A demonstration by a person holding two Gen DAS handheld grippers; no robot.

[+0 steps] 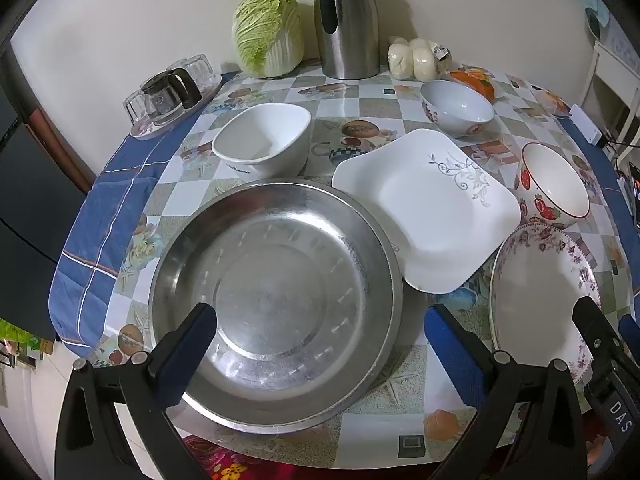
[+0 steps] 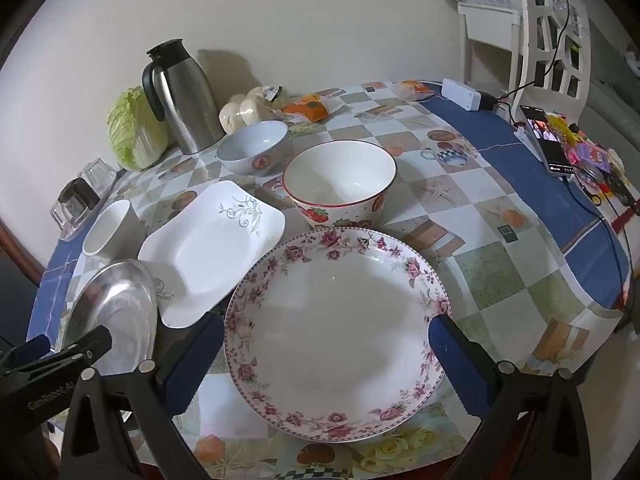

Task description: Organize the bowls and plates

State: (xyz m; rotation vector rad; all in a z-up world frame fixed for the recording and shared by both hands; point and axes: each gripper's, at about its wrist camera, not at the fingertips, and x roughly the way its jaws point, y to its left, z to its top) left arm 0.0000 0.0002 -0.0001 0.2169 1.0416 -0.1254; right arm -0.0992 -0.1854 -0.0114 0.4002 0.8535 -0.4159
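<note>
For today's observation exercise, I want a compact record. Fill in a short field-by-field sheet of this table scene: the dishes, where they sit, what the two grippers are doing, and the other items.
surface: round table with checkered cloth
plates: steel basin nearest left; white square plate beside it; floral plate nearest right
bowls: white square bowl; pale blue bowl; strawberry bowl
stacking: none, each dish apart or just edge to edge
left gripper: open, fingers over basin, holding nothing
right gripper: open, fingers astride floral plate
other items: cabbage, steel jug, buns, phone
</note>
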